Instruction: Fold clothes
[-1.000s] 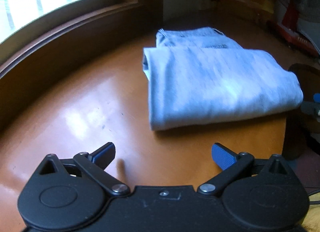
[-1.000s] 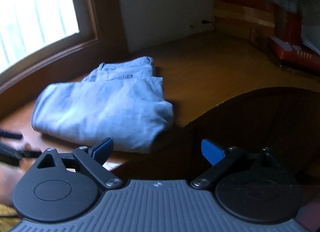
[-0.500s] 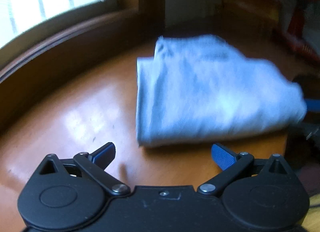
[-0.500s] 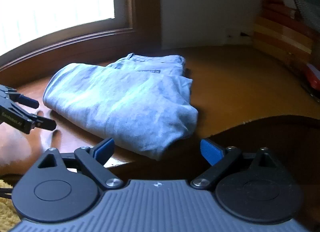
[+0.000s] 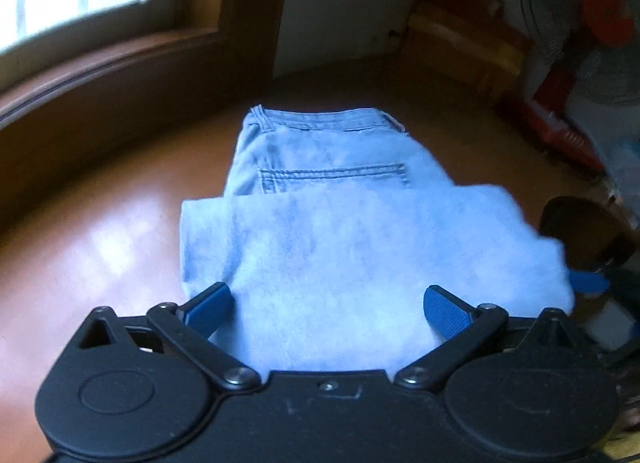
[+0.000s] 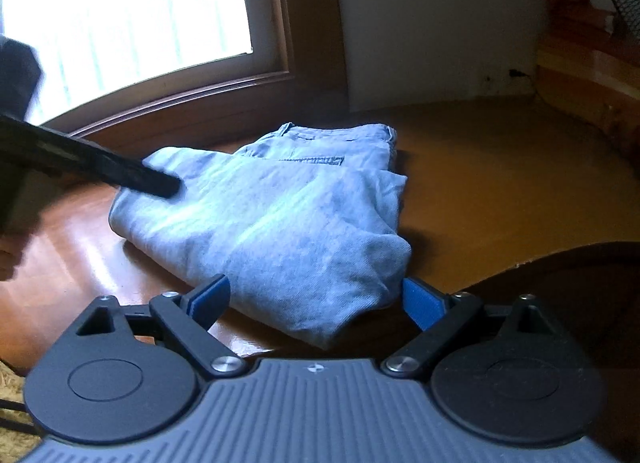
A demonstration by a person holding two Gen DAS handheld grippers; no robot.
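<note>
A pair of light blue jeans (image 5: 344, 231) lies folded into a bundle on the glossy wooden table (image 5: 100, 247), waistband and back pocket at the far end. My left gripper (image 5: 328, 309) is open, its blue pads on either side of the bundle's near edge. My right gripper (image 6: 316, 301) is open, straddling the bundle's near right corner (image 6: 320, 263). In the right wrist view the left gripper's black finger (image 6: 120, 173) reaches over the jeans' left end. In the left wrist view a blue pad of the right gripper (image 5: 588, 281) shows at the jeans' right end.
A window with a wooden sill (image 6: 180, 99) runs along the back left. A white wall (image 6: 432, 23) stands behind. A fan with a red hub (image 5: 600, 19) stands far right. A dark round surface (image 6: 568, 283) lies at the table's right edge.
Both grippers have moved in to the jeans: the left now has the near edge between its open pads, the right has closed in on the right corner. The bundle itself lies much as before.
</note>
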